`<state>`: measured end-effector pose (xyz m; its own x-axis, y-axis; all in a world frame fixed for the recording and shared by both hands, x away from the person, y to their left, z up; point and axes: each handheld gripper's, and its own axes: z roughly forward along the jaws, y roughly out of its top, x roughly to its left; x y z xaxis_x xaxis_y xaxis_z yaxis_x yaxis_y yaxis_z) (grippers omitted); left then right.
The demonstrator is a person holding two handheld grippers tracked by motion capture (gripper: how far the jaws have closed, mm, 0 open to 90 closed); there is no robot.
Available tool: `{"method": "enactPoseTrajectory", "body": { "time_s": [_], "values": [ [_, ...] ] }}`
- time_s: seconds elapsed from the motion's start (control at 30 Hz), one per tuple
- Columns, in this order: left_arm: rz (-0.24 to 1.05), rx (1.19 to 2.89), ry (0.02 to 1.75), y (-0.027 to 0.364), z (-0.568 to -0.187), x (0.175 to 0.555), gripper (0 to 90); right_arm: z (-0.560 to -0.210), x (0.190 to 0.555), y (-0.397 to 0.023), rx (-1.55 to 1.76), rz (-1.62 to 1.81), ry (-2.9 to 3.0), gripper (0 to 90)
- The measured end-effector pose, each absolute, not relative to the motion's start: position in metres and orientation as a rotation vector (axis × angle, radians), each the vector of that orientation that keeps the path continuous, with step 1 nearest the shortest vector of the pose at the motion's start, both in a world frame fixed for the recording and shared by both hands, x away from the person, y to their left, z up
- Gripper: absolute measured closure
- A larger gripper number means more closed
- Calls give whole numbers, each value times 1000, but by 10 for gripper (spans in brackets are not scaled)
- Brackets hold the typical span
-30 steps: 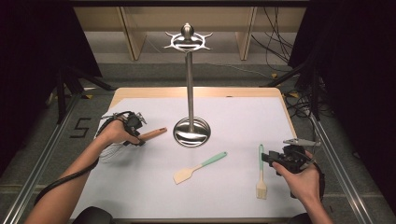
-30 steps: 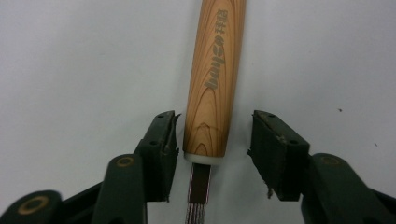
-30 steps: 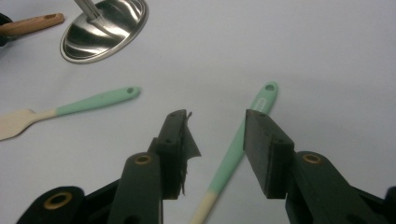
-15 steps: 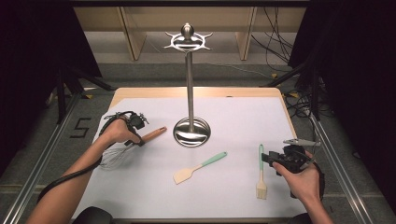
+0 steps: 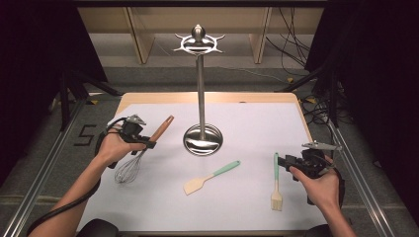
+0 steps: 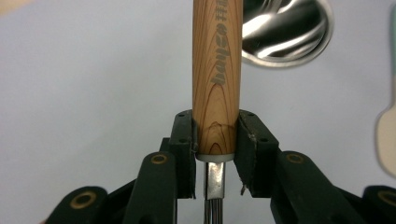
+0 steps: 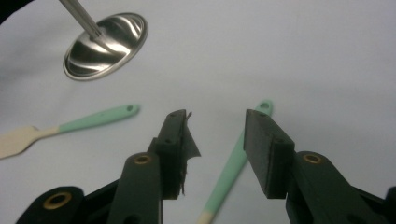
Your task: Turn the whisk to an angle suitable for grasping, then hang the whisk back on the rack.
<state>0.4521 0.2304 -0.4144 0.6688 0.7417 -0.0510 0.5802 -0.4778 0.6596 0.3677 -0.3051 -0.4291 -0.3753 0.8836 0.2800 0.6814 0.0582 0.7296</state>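
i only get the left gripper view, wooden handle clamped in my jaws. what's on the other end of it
Observer: A wire whisk; its loops hang low toward the white table beside the left hand-held gripper.
Operator: where's the other gripper
Observer: The right hand-held gripper is open, its jaws either side of a mint-handled brush lying flat.
Operator: that shiny disc ahead, what is it
Observer: The base of a tall metal stand topped with a ring of hooks.

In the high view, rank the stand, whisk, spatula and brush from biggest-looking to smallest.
1. Stand, clearly largest.
2. Whisk, though the left gripper hides part of it.
3. Spatula and brush: they look about the same length, so no ranking between them.
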Motion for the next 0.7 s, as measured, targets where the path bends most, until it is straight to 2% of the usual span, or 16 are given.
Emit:
{"method": "enactPoseTrajectory", "body": {
  "time_s": [0.07,0.27,0.57,0.7],
  "values": [
    [333,2122,993,228,-408,440,689,-424,369,-304,1590,1225,2047,601],
    [335,2018,948,219,-404,425,689,-423,375,-304,1600,1264,2074,601],
    [346,1911,877,195,-386,406,689,-401,378,-272,1478,1376,2107,563],
    [354,1915,819,182,-376,402,689,-391,372,-254,1465,1370,2100,560]
  ]
}}
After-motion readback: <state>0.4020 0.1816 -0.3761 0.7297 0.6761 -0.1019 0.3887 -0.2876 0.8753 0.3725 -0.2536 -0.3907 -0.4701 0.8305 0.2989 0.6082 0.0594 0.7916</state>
